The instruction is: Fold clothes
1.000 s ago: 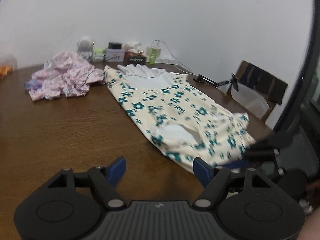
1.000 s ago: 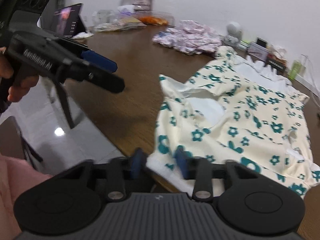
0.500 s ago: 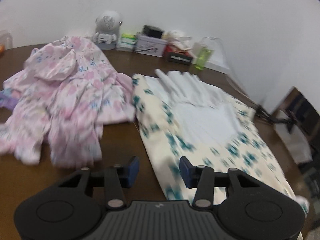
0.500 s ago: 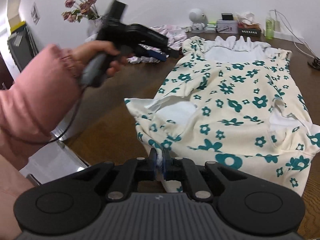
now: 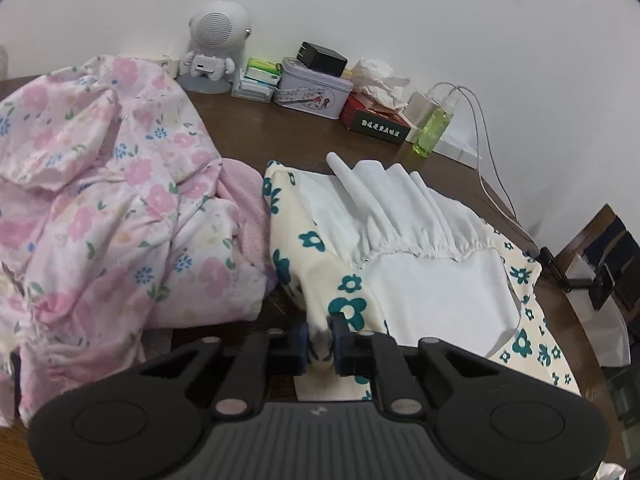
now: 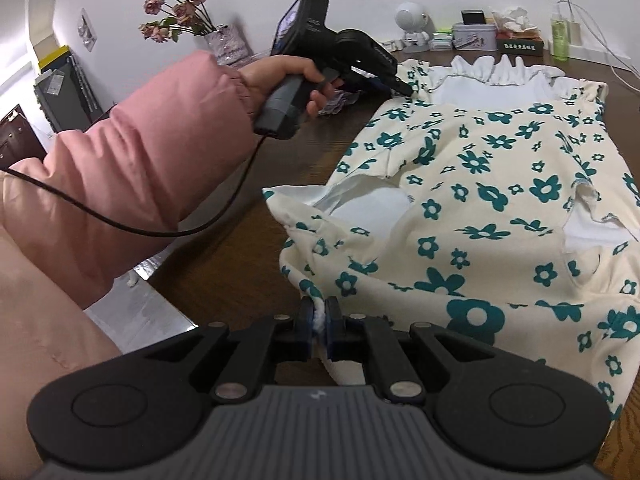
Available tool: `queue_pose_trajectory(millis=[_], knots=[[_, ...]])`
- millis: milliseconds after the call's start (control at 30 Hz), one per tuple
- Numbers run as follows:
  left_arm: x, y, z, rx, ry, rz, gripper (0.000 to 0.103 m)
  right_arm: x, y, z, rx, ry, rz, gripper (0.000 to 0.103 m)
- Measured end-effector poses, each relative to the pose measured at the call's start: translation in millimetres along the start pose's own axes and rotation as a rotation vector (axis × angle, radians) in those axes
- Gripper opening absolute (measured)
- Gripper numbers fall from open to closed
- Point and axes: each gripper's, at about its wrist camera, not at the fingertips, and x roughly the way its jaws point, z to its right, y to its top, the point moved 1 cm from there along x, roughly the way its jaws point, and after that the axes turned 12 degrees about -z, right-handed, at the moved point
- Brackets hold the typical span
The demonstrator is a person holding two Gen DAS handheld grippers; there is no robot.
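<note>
the left gripper [image 5: 319, 338] is closing its blue pads on the edge of the cream dress [image 5: 320, 264] with teal flowers, near the white ruffled collar end, and the cloth is sitting pinched between them. the right gripper [image 6: 318, 322] is clamping tight on a white hem corner of the same dress at the near edge of the bench [image 6: 248, 216]. in the right wrist view the person's hand [image 6: 288, 74], coming out of a pink padded sleeve [image 6: 132, 168], is squeezing the trigger of the left tool, and a black cable is trailing from its handle.

the dress is lying spread flat and lengthwise across the brown bench, with both grippers taking hold along one long side. judging from this, no fold is made yet; the grip for a first lengthwise fold is just being set, and the folding itself is all left to do. a crumpled pink floral garment [image 5: 104, 208] is waiting unfolded just beside the dress, touching it at the collar end.

further back, along the wall, a red and black box [image 5: 376, 122] is showing pale characters too small to read, and the lettering on the left tool's body is too blurred to make out.
</note>
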Motion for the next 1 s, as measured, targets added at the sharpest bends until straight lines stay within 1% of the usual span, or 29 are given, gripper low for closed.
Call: queue_pose_trajectory(millis=[167, 367, 467, 533, 600, 733, 800, 933, 1000], knots=[[-1.8, -1.7, -2.2, -0.041, -0.007, 0.016, 0.006, -0.9, -3.8, -0.2, -0.004, 0.015, 0.000, 0.005], [-10.4, 0.7, 0.6, -0.060, -0.018, 0.036, 0.006, -0.9, -6.5, -0.2, -0.004, 0.031, 0.010, 0.005], [-18.3, 5.1, 5.9, -0.066, -0.009, 0.048, 0.005, -0.9, -9.3, 3.0, 0.012, 0.051, 0.033, 0.005], [-27.7, 13.8, 15.7, -0.056, 0.004, 0.060, 0.005, -2.8, -12.1, 6.4, 0.032, 0.074, 0.064, 0.005], [-36.8, 25.2, 38.2, 0.002, 0.049, 0.076, 0.005, -7.5, -17.6, 12.9, 0.074, 0.104, 0.113, 0.005], [-37.8, 49.3, 109.2, 0.182, 0.181, 0.106, 0.005, -18.8, -36.1, 32.3, 0.189, 0.180, 0.214, 0.005], [-17.3, 50.1, 138.3, 0.259, 0.240, 0.089, 0.005, -23.0, -47.5, 42.8, 0.248, 0.210, 0.250, 0.005], [28.0, 48.8, 194.4, 0.409, 0.353, 0.047, 0.005, -23.3, -64.4, 59.5, 0.330, 0.241, 0.268, 0.005], [47.3, 42.3, 202.2, 0.440, 0.365, 0.022, 0.005, -20.6, -67.6, 65.9, 0.346, 0.257, 0.260, 0.005]])
